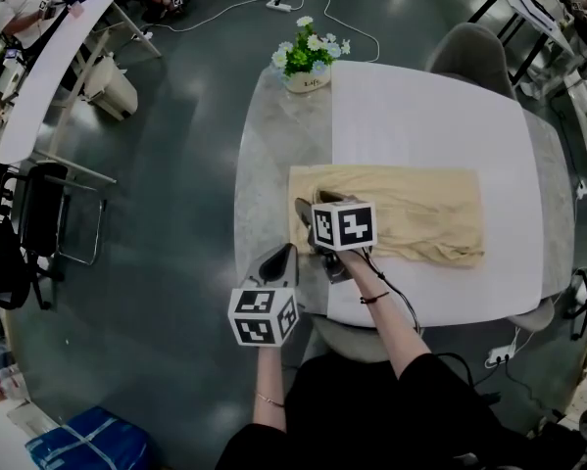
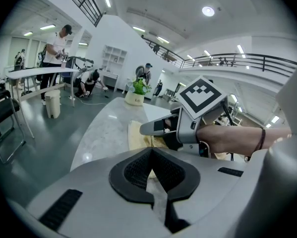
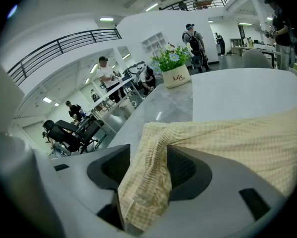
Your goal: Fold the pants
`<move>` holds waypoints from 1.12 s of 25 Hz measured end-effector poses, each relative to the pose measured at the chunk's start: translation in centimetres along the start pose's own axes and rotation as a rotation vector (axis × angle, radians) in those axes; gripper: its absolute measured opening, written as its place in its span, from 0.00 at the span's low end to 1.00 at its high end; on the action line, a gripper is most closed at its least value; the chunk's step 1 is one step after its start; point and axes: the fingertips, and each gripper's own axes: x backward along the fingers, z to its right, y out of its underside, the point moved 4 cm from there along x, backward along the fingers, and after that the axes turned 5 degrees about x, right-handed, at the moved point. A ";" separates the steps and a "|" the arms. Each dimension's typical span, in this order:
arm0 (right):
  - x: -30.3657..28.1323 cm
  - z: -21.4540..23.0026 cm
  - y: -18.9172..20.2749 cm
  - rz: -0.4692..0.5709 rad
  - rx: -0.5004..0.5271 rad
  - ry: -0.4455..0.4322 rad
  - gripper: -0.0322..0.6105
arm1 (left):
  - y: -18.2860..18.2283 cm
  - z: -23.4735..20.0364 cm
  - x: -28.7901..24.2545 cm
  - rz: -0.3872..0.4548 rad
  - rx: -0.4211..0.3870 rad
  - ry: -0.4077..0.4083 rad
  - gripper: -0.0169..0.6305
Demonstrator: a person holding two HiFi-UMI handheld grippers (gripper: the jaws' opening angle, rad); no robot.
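Observation:
Beige checked pants (image 1: 411,213) lie flat across the white table (image 1: 420,116), waistband end at the left. My right gripper (image 1: 311,211) sits at that left end. In the right gripper view its jaws (image 3: 148,170) stand wide apart, and a raised fold of the elastic waistband (image 3: 146,182) lies loosely between them without being pinched. My left gripper (image 1: 283,255) hovers at the table's near left edge, just short of the pants. Its jaws (image 2: 151,151) meet at the tips with nothing in them. From the left gripper view I see the right gripper (image 2: 155,128) over the pants (image 2: 137,135).
A pot of flowers (image 1: 308,67) stands at the table's far left corner, also in the right gripper view (image 3: 176,76). The table's left strip is grey marble (image 1: 269,155). A grey chair (image 1: 474,47) stands behind the table, and people work at benches further off.

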 end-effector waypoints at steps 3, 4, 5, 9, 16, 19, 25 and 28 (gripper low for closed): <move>1.0 0.1 -0.4 0.044 -0.013 -0.019 0.37 | -0.1 0.4 0.2 0.003 -0.007 -0.001 0.04; 1.5 0.2 -0.5 0.064 -0.024 -0.034 0.37 | -0.2 0.5 0.2 0.003 -0.009 -0.001 0.04; 2.1 0.3 -0.7 0.085 -0.038 -0.053 0.37 | -0.2 0.7 0.3 0.004 -0.012 0.000 0.04; 4.6 1.3 -1.3 0.146 -0.060 -0.131 0.36 | -0.5 1.9 0.3 0.007 -0.030 0.006 0.04; 8.7 3.1 -0.6 0.157 0.008 -0.209 0.10 | -1.5 5.1 -0.3 0.014 -0.085 0.030 0.04; 10.5 4.3 -0.3 0.178 0.017 -0.200 0.08 | -1.9 6.6 -0.6 0.014 -0.104 0.039 0.04; 14.5 8.1 0.7 0.212 0.003 -0.161 0.07 | -2.1 9.6 -1.6 0.016 -0.135 0.058 0.04; 16.7 10.2 1.3 0.225 -0.010 -0.126 0.07 | -2.3 11.3 -2.2 0.015 -0.148 0.076 0.04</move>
